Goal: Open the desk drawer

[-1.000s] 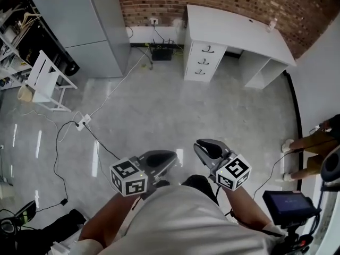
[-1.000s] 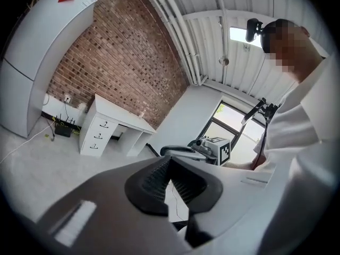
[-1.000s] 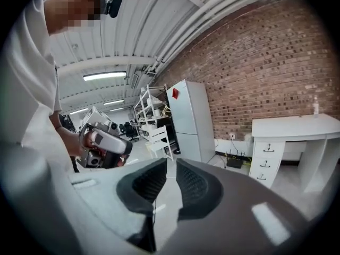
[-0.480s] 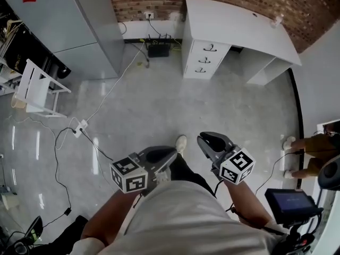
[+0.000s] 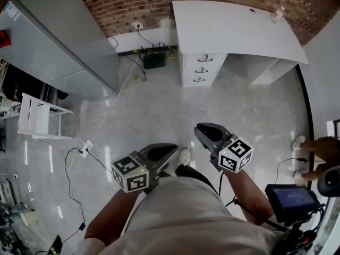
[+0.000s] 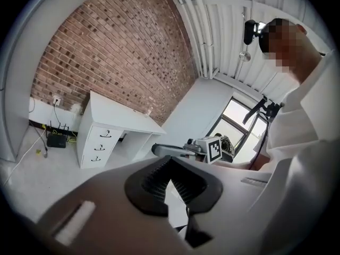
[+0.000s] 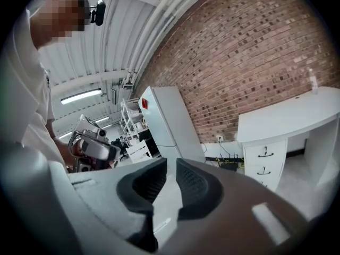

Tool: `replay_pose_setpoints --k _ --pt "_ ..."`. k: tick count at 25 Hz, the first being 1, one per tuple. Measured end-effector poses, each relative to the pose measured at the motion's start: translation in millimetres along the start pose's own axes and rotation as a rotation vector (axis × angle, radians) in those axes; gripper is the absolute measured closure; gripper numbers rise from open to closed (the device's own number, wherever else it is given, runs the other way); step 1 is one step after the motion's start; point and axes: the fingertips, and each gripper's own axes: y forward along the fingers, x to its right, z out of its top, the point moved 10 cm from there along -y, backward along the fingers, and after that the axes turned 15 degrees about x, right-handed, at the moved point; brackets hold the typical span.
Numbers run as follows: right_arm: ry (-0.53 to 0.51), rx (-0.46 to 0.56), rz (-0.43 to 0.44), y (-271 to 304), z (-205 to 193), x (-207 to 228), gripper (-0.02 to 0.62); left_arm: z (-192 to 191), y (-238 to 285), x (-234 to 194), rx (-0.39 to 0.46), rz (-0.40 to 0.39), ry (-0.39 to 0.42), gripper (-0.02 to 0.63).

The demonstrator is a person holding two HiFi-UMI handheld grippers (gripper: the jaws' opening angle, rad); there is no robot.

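Note:
The white desk stands against the brick wall, far ahead of me. Its drawer unit has three closed drawers with dark handles, also seen as drawers and drawers. My left gripper is held low in front of my body, its pad tips touching, with nothing in it. To its right, my right gripper has a narrow gap between its pads with nothing in it. Both are well short of the desk, over the floor.
A tall grey cabinet stands left of the desk. A black router with cables sits at the wall. A power strip and cords cross the floor at left, near a white rack. Another person's feet are at right.
Both grippers and my body have moved forward across the floor toward the desk. The cabinet and rack have slid left and back in view. Neither gripper's jaws have changed.

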Motion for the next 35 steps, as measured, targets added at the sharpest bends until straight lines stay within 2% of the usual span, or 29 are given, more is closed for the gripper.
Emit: replay_pose_setpoints --k 5,12,15,18,23,27,35 --pt "0.084 0.022 -0.079 -1.2 -5.2 62.1 0.552 13.2 59.4 -25.5 -0.073 -0.054 -0.001 0.601" --pt "0.305 0.071 -0.228 16.6 -39.4 146.4 0.552 38.0 124.4 -87.0 -0.126 -0.116 -0.006 0.601" --pt "0.412 0.127 -0.303 33.9 -55.0 185.3 0.552 57.3 154.7 -119.7 -0.179 -0.172 0.003 0.601" --pt "0.512 0.181 -0.342 52.5 -79.0 230.0 0.552 59.8 179.8 -144.0 -0.243 -0.225 0.027 0.601" --pt "0.615 0.262 -0.428 78.6 -148.9 290.5 0.552 46.1 202.0 -178.7 -0.339 -0.304 0.108 0.601" --pt "0.732 0.332 -0.467 120.6 -180.6 348.1 0.552 52.6 232.7 -217.6 -0.401 -0.329 0.084 0.601" --pt "0.843 0.482 -0.599 175.2 -216.8 454.1 0.552 56.7 277.4 -271.3 -0.495 -0.362 0.076 0.601"
